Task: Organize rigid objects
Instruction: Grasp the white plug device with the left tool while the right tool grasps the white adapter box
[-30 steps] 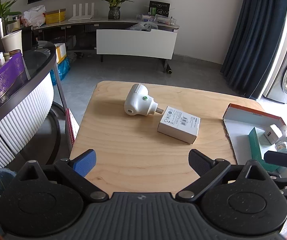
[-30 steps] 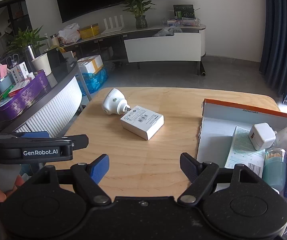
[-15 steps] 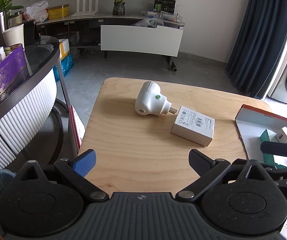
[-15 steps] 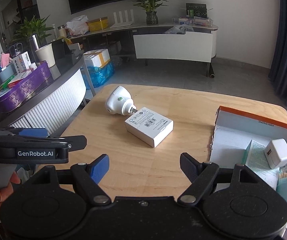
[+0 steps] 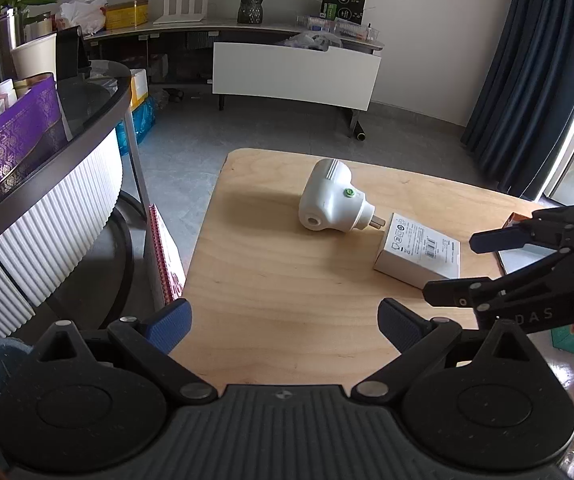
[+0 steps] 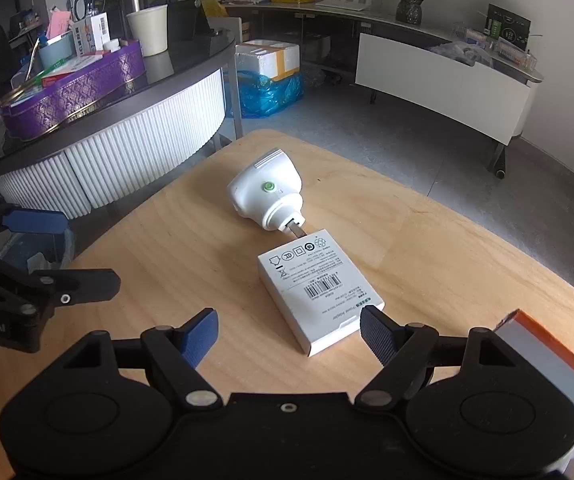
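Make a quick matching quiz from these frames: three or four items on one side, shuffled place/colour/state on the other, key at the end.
Items:
1. white plug device
2. white carton
3. right tongs
4. orange-edged box

Descriptions:
A. open, nothing held, near end of a barcoded pack between the pads
B. lying on its side, green button showing, prongs toward the carton
C. flat on the wooden table, barcode label up
D. at the table's right edge in the right wrist view

Pairs: 1-B, 2-C, 3-A, 4-D
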Motion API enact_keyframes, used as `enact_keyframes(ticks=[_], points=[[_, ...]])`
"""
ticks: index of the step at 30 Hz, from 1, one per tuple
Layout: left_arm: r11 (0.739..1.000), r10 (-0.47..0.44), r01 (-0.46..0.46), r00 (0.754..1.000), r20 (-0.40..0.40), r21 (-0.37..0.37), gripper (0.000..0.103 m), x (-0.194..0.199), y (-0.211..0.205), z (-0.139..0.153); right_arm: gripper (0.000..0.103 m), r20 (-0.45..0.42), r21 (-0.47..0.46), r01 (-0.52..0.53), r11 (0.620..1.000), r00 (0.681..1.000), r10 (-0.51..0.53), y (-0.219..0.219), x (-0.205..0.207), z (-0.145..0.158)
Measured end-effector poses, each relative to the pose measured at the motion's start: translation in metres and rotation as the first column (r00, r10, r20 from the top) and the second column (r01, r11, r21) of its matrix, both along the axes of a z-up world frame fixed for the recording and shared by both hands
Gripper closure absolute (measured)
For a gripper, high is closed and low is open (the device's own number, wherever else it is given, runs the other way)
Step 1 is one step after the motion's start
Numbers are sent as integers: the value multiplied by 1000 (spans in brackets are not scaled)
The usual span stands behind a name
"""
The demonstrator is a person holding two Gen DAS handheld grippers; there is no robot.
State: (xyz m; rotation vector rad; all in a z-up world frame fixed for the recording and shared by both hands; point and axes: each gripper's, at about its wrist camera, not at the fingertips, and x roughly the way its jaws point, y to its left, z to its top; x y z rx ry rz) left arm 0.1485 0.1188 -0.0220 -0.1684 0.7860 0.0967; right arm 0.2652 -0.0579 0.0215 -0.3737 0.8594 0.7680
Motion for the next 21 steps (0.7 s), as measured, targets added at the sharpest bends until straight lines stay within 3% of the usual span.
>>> enact_keyframes(ticks=[9, 13, 15, 17, 21], points=[[1000, -13, 13, 1000, 20, -4, 0, 13, 3, 0, 8, -5, -75, -53, 996, 999, 53, 26, 34, -18], [1000, -21, 21, 999, 36, -3, 0, 21, 2, 0, 7, -18, -38, -13, 999, 1000, 12, 23, 39, -21], [999, -38, 38, 998, 46, -8, 0, 28, 2, 0, 24, -34, -2, 28, 1000, 999, -28, 17, 37, -19], [998, -58, 59, 997, 58, -10, 0, 36, 0, -1, 31, -26, -10, 79, 997, 997, -79, 10, 33, -16], [993, -116, 117, 990, 74, -10, 0, 58, -4, -7, 32, -61, -17, 155, 988, 986, -156, -8, 23, -12]])
